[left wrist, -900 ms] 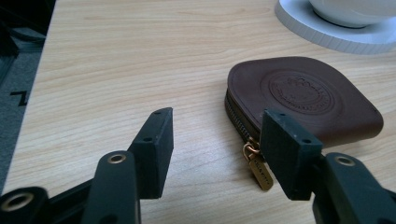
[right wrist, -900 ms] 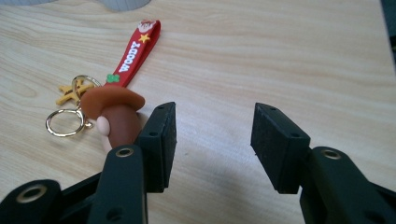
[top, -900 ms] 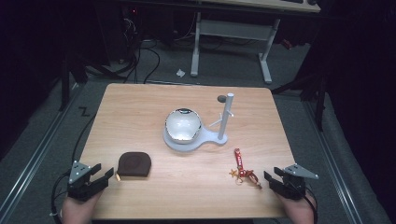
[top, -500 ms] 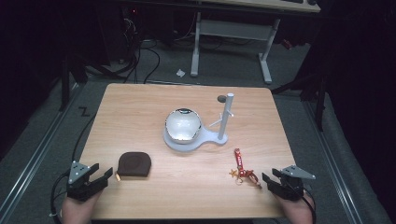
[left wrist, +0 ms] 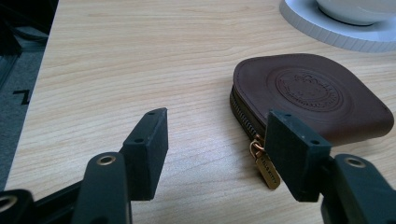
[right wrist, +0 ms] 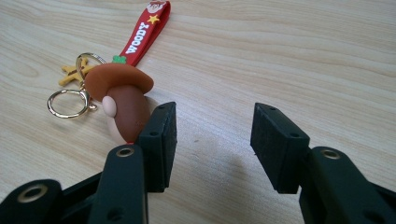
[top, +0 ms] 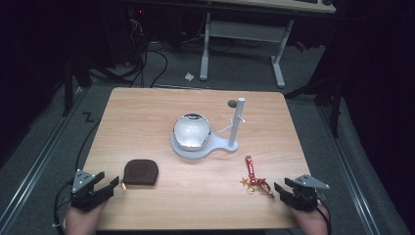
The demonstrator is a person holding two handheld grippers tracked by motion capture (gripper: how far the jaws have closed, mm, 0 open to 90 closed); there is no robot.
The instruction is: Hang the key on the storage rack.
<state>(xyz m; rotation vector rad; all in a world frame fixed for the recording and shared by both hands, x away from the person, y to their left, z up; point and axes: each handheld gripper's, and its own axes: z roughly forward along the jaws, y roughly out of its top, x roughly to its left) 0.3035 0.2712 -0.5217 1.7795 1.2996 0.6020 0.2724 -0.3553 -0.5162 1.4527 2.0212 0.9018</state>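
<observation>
The left tool (top: pixel 98 186) rests at the near left corner of the counter (top: pixel 147 112) with its jaws spread apart and nothing between them. In the left gripper view the tool (left wrist: pixel 217 144) points along the wood, and the brown leather pouch (left wrist: pixel 313 95) lies just ahead of its right-hand jaw, flat on the counter, its zip edge turned toward the tool and a small brass zip pull (left wrist: pixel 266 168) hanging out beside that jaw; whether the jaw touches the pull cannot be told. In the high view the pouch (top: pixel 141 172) sits just beside the tool, apart from it.

The right tool (top: pixel 289 192) lies at the near right corner, released as well, its jaws wide and empty. In the right gripper view the tool (right wrist: pixel 212 140) faces bare wood, and the keychain (right wrist: pixel 122 100) lies just outside its left-hand jaw: a brown hatted figure, a gold ring, a yellow charm and a red strap lettered WOODY that runs away from the tool. From above, the keychain (top: pixel 254 177) lies flat near the tool.

Farther off, mid-counter, a shiny round bowl (top: pixel 192 131) sits on a white base (top: pixel 215 148) bearing an upright white post (top: pixel 237 122)
</observation>
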